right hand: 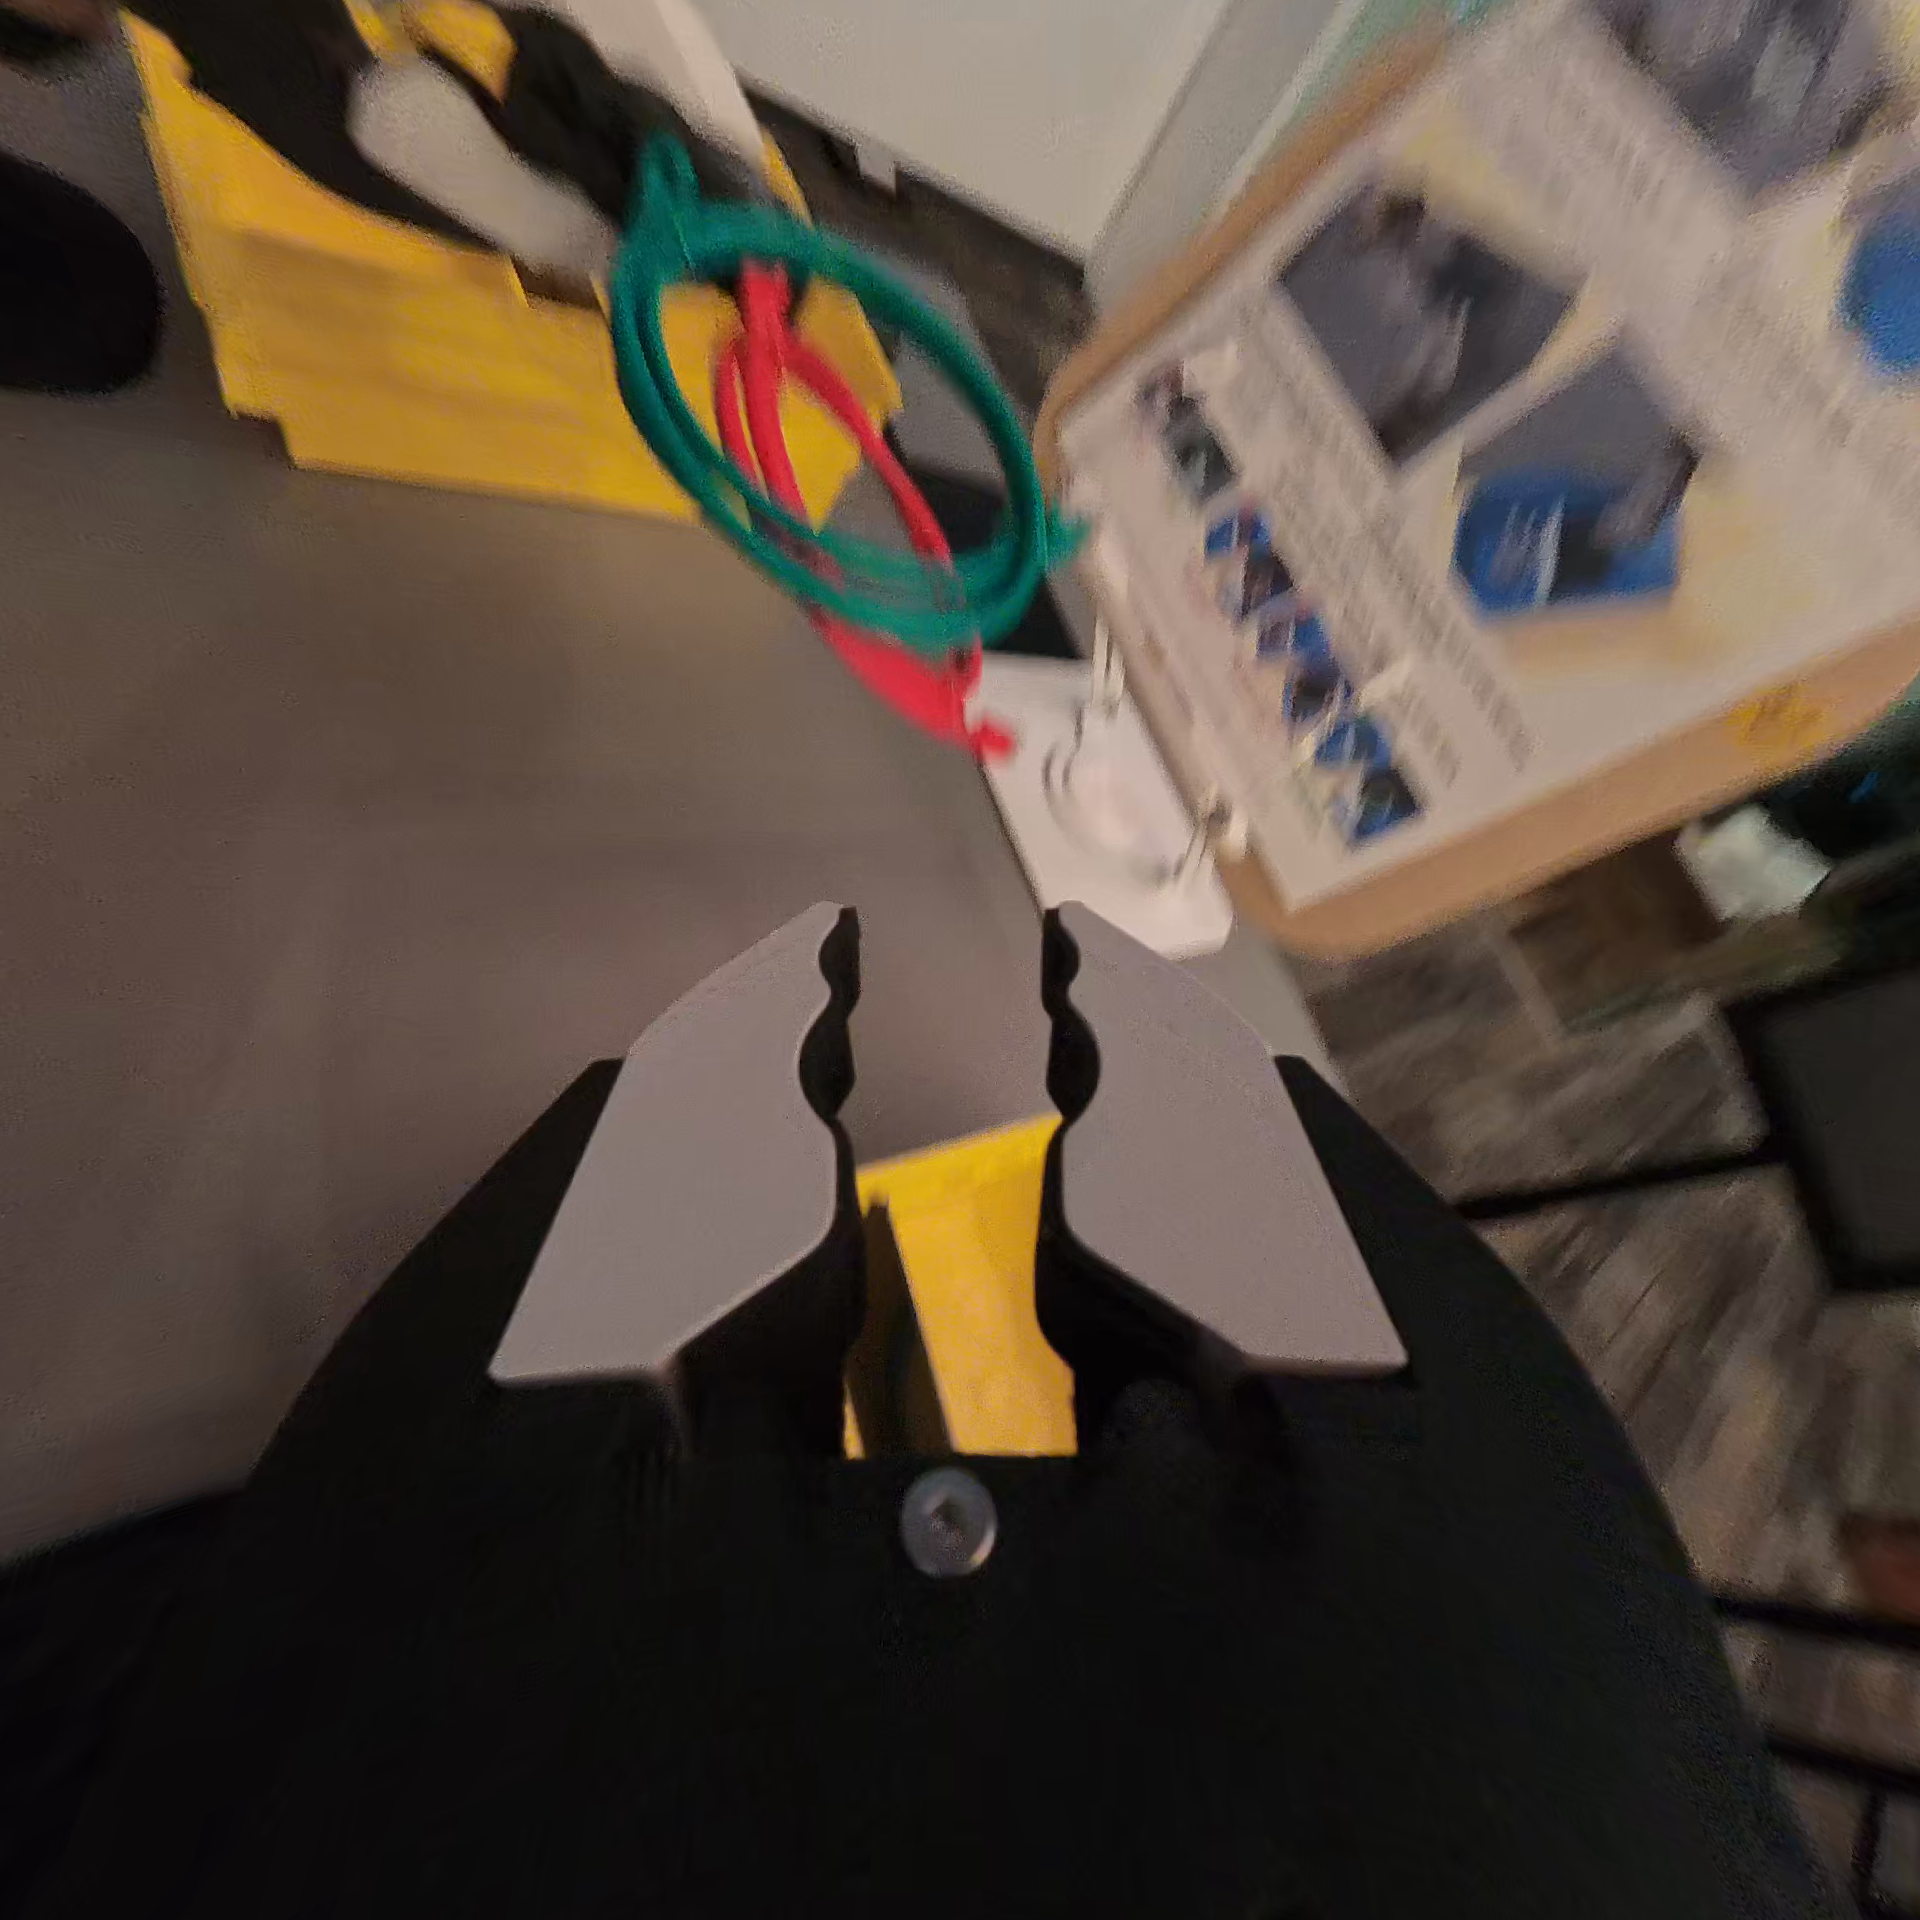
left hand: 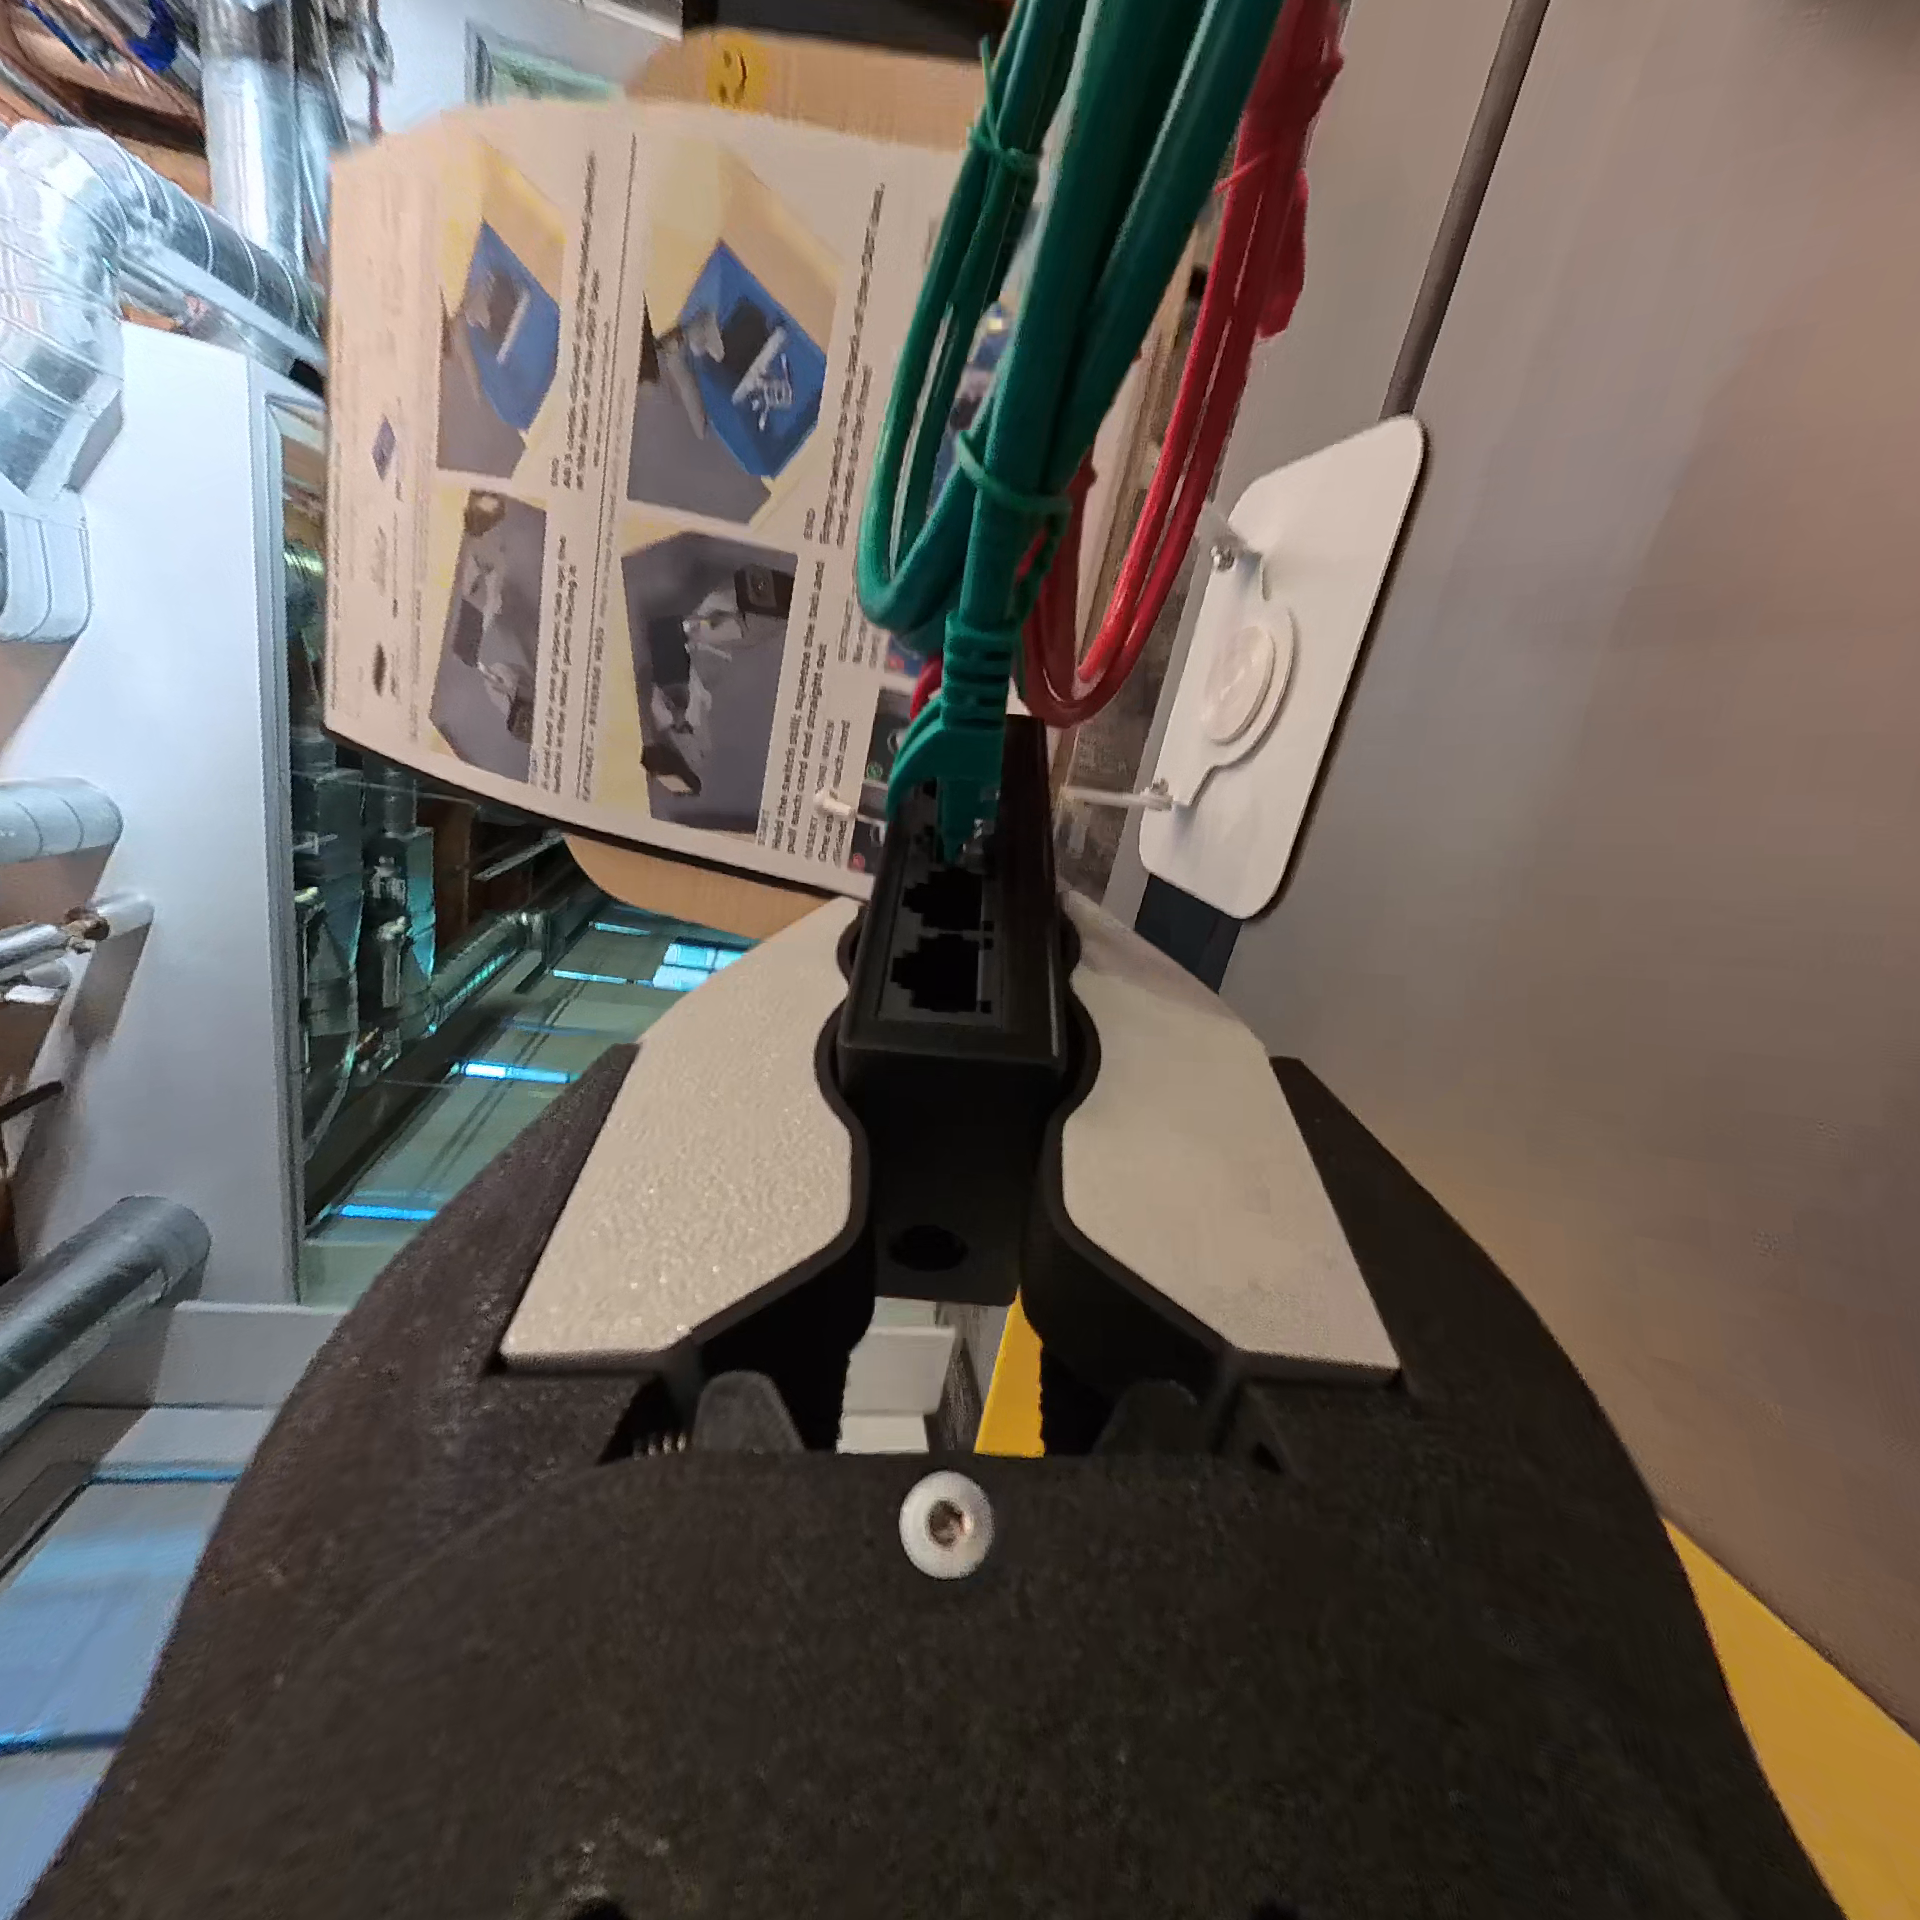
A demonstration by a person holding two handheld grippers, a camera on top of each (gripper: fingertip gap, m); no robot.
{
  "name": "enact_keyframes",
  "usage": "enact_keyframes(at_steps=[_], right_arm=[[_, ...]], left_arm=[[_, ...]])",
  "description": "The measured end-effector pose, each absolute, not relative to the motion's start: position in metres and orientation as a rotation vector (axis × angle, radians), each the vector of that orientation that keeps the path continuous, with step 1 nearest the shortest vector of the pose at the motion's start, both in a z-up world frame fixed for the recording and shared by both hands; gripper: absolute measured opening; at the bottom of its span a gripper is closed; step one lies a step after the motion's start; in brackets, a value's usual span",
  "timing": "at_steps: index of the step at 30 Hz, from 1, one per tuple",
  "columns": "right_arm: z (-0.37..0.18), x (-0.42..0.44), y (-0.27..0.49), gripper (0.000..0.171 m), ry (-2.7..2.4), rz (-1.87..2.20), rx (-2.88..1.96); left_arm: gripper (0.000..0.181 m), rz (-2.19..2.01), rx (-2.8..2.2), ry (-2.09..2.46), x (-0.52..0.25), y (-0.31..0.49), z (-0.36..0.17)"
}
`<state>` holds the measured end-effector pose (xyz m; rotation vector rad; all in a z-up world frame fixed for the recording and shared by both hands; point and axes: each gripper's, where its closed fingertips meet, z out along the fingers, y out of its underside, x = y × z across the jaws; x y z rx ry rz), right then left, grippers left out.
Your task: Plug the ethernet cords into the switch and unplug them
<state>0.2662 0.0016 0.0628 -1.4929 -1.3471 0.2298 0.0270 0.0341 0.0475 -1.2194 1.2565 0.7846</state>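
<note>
While the grey counter (right hand: 416, 779) fills much of the right wrist view, a cardboard box (right hand: 1507, 499) with a printed instruction sheet (left hand: 582, 499) stands at its far edge; the sheet carries small photos and lines of text, which are left unquoted here, and no brand can be made out. A white plate (left hand: 1288, 665) lies on the counter just beside the box.

The left claw (left hand: 961, 935) is clamped on the black switch (left hand: 956, 997), holding it off the counter with the port face showing. A green cord (left hand: 977, 665) has its plug in one of the farther ports, while the two nearest ports stand empty. Its tied coil hangs against the red cord (left hand: 1174, 499), whose plug end cannot be traced in this view.

The right claw (right hand: 951, 925) is parted and holds nothing, well short of the cords; its view is blurred.

By the look of it, one cord is seated and the work sits between plugging and unplugging. Either way, the next move would call for the right claw to close on a plug boot, with the tab pressed if the green one is to come out, while the left keeps the switch steady.
</note>
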Motion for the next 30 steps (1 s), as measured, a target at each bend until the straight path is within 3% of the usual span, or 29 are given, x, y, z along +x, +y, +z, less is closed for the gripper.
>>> enact_keyframes(at_steps=[4,10,21,30], right_arm=[[0.098,0.212,-0.036,0.035,-1.425,0.175,-1.165],[0.101,0.15,-0.073,0.03,-1.513,0.118,-0.939],[0.093,0.121,-0.096,0.03,-1.315,0.385,-1.085],[0.097,0.136,-0.123,0.03,-1.208,0.363,-1.318]], left_arm=[[0.03,0.734,-1.154,1.283,0.045,0.02,0.051],[0.03,0.701,-1.171,1.341,0.061,0.007,0.044],[0.03,0.591,-1.169,1.363,0.073,-0.003,0.042],[0.031,0.46,-1.115,1.407,0.096,-0.035,0.049]])
